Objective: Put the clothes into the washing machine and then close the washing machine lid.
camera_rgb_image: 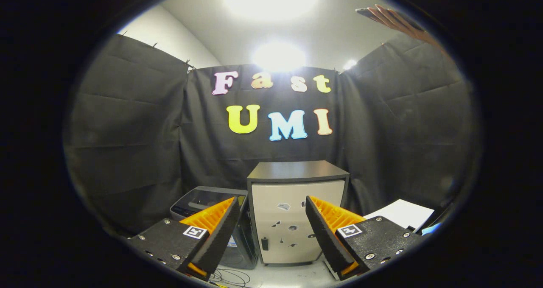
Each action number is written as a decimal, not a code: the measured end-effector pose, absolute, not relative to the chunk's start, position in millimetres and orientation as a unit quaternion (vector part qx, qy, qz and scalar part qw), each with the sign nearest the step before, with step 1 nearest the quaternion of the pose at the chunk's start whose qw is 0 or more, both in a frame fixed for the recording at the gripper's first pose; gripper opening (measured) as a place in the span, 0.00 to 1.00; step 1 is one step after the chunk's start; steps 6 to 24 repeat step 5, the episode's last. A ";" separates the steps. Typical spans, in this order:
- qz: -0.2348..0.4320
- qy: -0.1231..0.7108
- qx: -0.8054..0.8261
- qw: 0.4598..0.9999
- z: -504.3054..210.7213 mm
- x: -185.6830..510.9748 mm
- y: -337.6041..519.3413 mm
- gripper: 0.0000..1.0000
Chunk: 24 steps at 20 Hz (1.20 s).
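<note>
My gripper (272,199) is open, held up in the air with nothing between its fingers. Beyond the left finger (212,233) stands a small grey washing machine (193,201) on the floor, its dark top facing up and its right side hidden by that finger. From here I cannot tell whether its lid is up or down.
A low cabinet (297,171) with a dark top and a pale door stands straight ahead between the fingers, next to the washer. A white sheet (403,213) lies beyond the right finger. Cables (231,276) trail on the floor. A person's hand (394,20) is raised high at the right.
</note>
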<state>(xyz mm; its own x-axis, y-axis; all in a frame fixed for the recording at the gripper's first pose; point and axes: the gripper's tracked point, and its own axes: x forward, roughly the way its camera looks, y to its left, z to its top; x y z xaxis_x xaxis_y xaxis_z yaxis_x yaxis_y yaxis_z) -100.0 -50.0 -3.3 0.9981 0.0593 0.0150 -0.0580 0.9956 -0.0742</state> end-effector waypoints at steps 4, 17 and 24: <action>0.031 -0.008 -0.042 0.999 -7.1 -109.9 -41.3 0.96; 0.032 -0.009 -0.043 0.999 -7.0 -111.2 -39.6 0.96; 0.032 -0.009 -0.043 0.999 -7.0 -111.2 -39.6 0.96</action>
